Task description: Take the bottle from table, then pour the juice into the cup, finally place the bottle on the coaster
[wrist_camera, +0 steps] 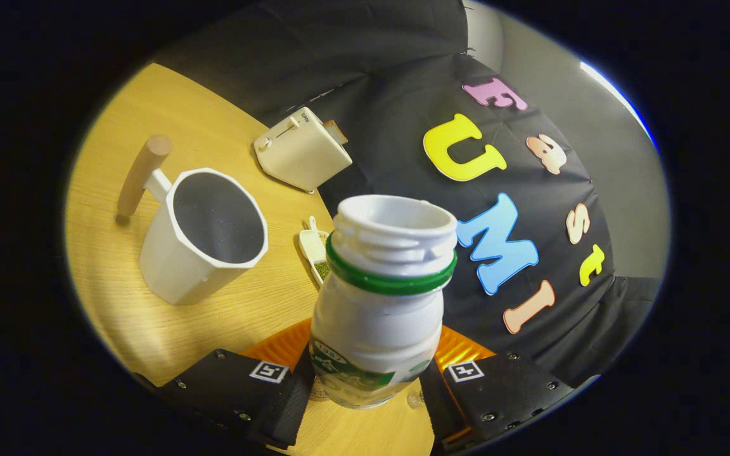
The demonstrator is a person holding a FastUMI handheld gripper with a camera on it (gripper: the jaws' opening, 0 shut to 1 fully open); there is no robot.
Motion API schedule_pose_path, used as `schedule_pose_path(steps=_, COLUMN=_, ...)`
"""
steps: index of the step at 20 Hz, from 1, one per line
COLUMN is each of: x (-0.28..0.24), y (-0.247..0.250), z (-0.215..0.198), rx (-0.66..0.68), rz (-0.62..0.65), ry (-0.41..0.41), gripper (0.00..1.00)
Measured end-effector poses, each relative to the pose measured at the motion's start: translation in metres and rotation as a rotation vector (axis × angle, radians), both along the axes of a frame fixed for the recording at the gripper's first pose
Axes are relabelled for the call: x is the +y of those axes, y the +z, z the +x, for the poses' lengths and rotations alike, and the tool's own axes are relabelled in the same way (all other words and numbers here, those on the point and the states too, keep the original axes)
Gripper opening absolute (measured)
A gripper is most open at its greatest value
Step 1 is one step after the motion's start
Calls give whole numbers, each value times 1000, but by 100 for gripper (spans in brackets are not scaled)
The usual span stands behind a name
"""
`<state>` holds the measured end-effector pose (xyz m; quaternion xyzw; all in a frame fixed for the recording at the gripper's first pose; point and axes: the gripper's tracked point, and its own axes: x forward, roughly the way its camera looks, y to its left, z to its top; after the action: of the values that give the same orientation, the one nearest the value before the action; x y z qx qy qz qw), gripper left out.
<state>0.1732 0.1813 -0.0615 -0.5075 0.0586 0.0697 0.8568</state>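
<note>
Gripper [374, 383] clamping the open bottle [381, 304] between both fingers.
Wooden table [111, 253] is carrying a white cup [203, 237] beyond-left, a toaster [301, 152] farther back, an orange coaster [289, 345] showing behind the bottle.

white bottle [377, 316], green ring, white cup [203, 237]

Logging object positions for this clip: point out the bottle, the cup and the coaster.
bottle [374, 329]: gripper view, white body between the claw fingers.
cup [203, 250]: gripper view, white outer wall below the rim.
coaster [282, 345]: gripper view, orange ribbed edge beside the bottle.
</note>
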Motion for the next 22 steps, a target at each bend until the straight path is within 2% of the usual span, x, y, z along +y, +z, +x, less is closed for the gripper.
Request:
schedule_pose_path(steps=7, x=4, y=4, z=13, rx=-31, rz=-180, ry=-7, gripper=76)
schedule_pose_path(steps=22, x=19, y=4, z=30, rx=-58, rz=-406, ry=11, gripper=76)
